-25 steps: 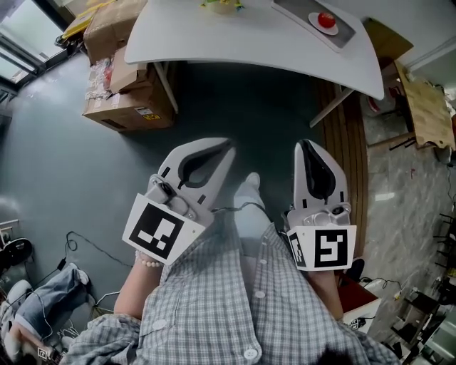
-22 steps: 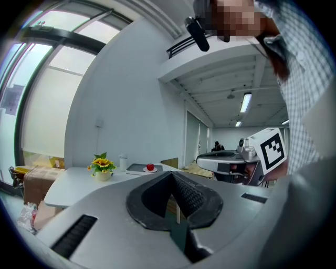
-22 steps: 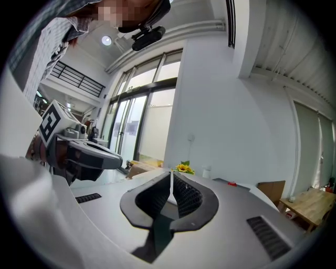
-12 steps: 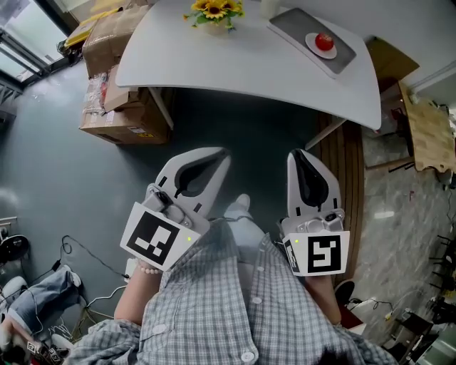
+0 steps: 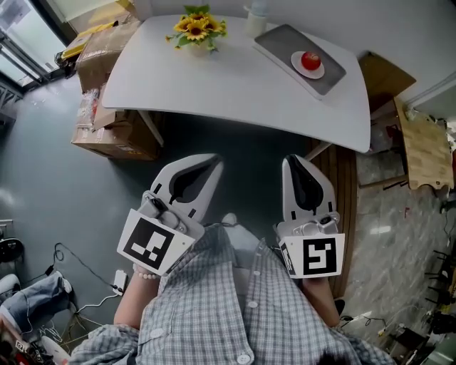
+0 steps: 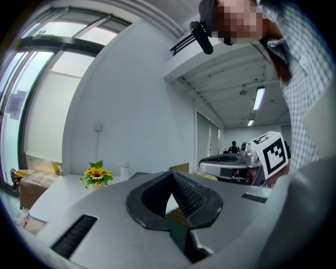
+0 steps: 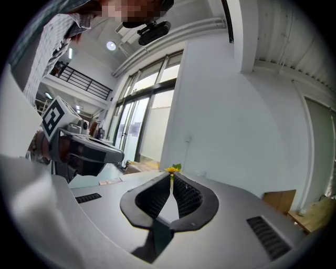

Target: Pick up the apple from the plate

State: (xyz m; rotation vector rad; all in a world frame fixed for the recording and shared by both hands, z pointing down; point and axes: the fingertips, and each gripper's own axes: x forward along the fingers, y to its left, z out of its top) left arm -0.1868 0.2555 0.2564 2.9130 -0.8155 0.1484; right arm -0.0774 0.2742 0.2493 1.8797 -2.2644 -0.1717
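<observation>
tabletop front: bare | sunflowers far-left | white container behind tray | apple uncovered

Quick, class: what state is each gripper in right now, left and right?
Left gripper: closed, jaw tips together, holding nothing.
Right gripper: closed, jaw tips together, holding nothing.

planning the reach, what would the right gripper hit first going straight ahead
Probably nothing until the table; the gap between looks free. In the right gripper view the sunflowers line up with the jaws, though depth is unclear.
</observation>
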